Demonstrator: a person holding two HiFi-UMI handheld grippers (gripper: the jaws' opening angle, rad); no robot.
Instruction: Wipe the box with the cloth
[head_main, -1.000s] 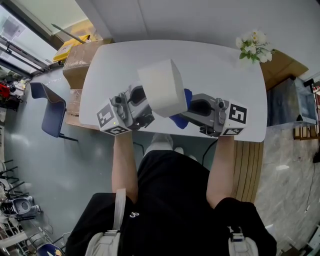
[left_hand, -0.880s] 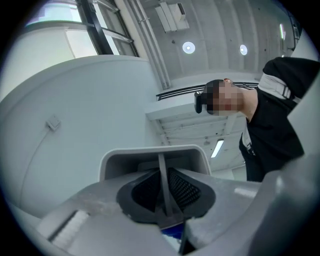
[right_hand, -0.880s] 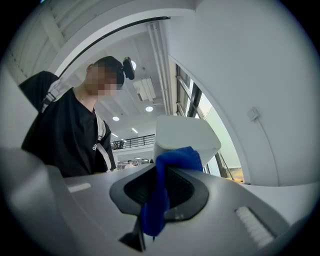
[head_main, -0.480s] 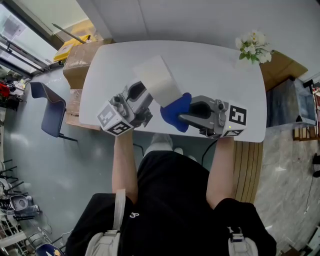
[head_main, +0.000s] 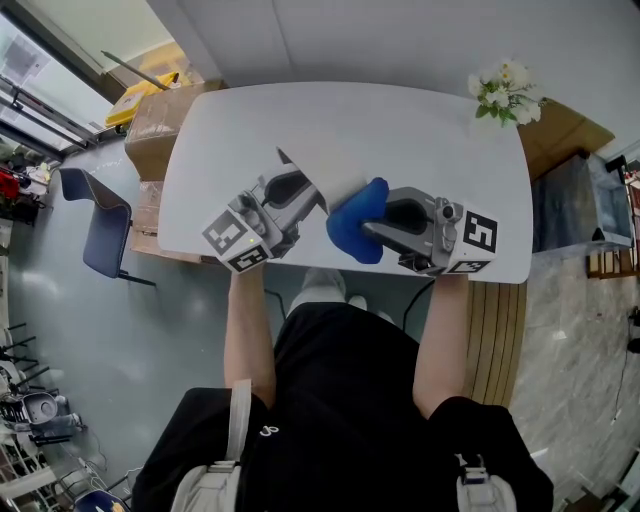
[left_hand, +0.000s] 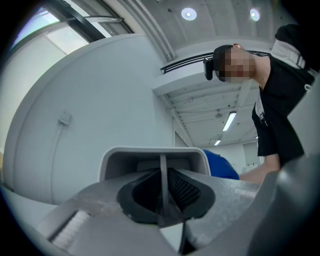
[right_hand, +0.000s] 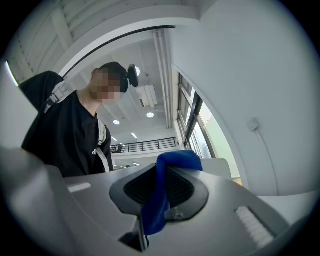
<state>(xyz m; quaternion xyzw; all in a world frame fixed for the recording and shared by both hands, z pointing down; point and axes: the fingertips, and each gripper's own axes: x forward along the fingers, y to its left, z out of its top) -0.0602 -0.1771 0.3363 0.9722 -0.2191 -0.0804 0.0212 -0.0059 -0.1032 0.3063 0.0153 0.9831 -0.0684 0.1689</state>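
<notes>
In the head view the white box (head_main: 322, 168) is hard to tell from the white table (head_main: 430, 140); it is held tilted above the table's near half. My left gripper (head_main: 308, 196) is shut on one thin wall of the box (left_hand: 150, 153), which runs between the pads (left_hand: 182, 187). My right gripper (head_main: 366, 230) is shut on the blue cloth (head_main: 355, 222), bunched just right of the box's near corner. In the right gripper view the cloth (right_hand: 162, 192) hangs out of the jaws, with the box's rim (right_hand: 220, 162) behind it. The cloth (left_hand: 222, 169) shows behind the box in the left gripper view.
White flowers (head_main: 505, 90) stand at the table's far right corner. A cardboard box (head_main: 160, 120) and a blue chair (head_main: 95, 215) are on the floor to the left, a wooden cabinet (head_main: 565, 130) to the right. My own legs are under the near edge.
The box has turned from showing a broad face to lying flatter and lower. The cloth has come out from behind it to its right side. The left gripper has rotated.
</notes>
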